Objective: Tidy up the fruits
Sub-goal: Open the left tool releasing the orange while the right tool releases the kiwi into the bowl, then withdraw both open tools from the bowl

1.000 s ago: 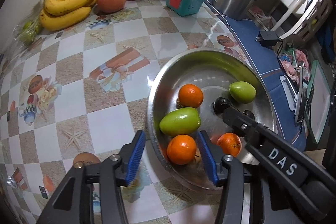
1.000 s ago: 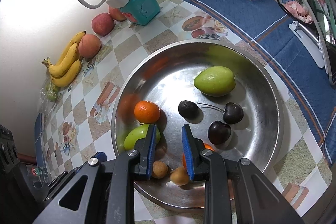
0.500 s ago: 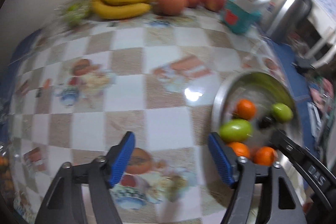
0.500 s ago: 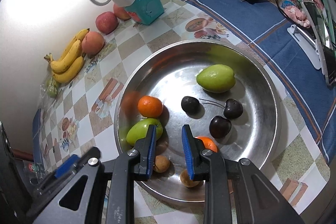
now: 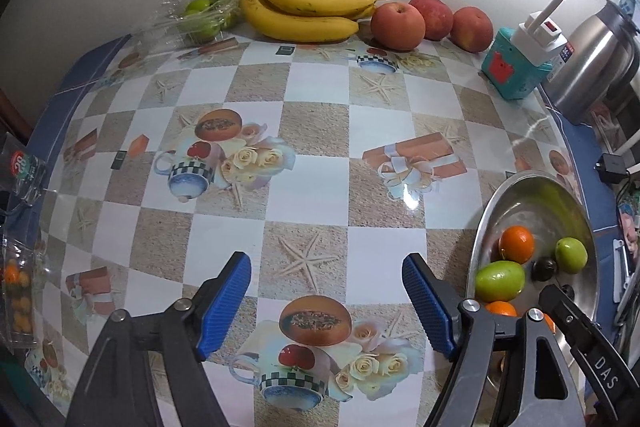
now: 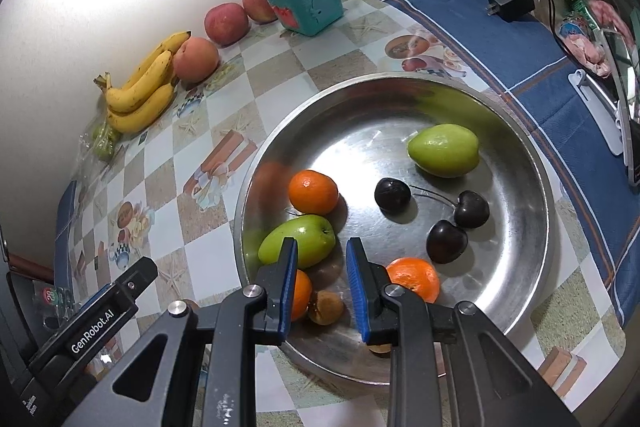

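Worktop under a checked, picture-printed cloth, carrying fruit in two groups. Against the far wall: banana bunch, three red apples touching in a row just right of it, clear packet of small green fruits just left of it. Right of the apples: teal box with a white power strip on top, then a steel kettle. Steel bowl near the front right, on the cloth's edge beside a blue border; inside it two green fruits, one at the far right and one at the near left; an orange touching the near-left green fruit; a second orange at the near side; part of a third orange behind the right claw's fingers; three dark cherries in the middle, two joined by stems; one small brown fruit at the near rim. Left claw over bare cloth left of the bowl, its jaws opening, nothing between them. Right claw above the near side of the bowl, blue pads close together, clenched on nothing that shows. Black charger on the blue border, well apart from the bowl
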The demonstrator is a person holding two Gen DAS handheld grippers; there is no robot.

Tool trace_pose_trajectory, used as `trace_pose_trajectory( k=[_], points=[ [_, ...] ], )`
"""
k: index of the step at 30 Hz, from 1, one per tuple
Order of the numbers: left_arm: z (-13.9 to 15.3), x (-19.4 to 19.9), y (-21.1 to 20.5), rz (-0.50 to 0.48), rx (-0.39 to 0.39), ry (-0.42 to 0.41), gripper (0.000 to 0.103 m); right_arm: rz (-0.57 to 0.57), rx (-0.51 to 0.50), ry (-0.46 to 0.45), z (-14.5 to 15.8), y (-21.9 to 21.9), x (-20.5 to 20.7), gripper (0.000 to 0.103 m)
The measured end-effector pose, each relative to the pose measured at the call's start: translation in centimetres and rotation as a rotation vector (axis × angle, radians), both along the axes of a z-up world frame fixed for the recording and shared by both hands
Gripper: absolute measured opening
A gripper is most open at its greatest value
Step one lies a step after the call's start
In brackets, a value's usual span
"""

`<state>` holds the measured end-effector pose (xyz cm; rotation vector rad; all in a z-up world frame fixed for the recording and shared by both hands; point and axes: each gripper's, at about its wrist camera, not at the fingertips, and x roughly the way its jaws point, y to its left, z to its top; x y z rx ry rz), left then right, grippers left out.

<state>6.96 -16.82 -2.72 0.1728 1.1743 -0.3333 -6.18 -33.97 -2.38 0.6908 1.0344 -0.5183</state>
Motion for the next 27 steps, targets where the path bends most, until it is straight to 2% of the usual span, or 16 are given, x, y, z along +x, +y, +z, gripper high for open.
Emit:
trace_pose_trajectory(
  k=[5, 6, 7, 8, 9, 14, 21, 27],
  points=[
    [-0.1, 0.1, -0.1, 0.002, 0.007, -0.007, 0.093, 0.013, -0.012, 0.012, -0.2, 0.2, 0.3, 0.026],
    [-0.1, 0.1, 0.0, 0.004, 0.009, -0.009, 0.095, 0.014, -0.02, 0.017, -0.2, 0.2, 0.4, 0.032],
    [-0.1, 0.1, 0.0, 0.006, 0.015, -0.012, 0.102, 0.014, -0.032, 0.025, -0.3, 0.3, 0.5, 0.049],
    [-0.2, 0.1, 0.0, 0.007, 0.021, -0.017, 0.103, 0.015, -0.051, 0.042, -0.4, 0.3, 0.7, 0.06],
    [-0.2, 0.2, 0.0, 0.008, 0.033, -0.027, 0.103, 0.018, -0.065, 0.052, -0.4, 0.3, 0.8, 0.076],
    [-0.2, 0.3, 0.3, 0.014, 0.048, -0.042, 0.103, 0.023, -0.092, 0.056, -0.4, 0.2, 0.8, 0.082],
    [0.0, -0.3, 1.1, 0.014, 0.081, -0.081, 0.103, 0.048, -0.107, 0.037, -0.4, 0.6, 0.7, 0.099],
    [0.4, -1.4, 2.0, -0.005, 0.101, -0.116, 0.103, 0.075, -0.135, 0.015, 0.3, 1.8, 0.4, 0.101]
  ],
)
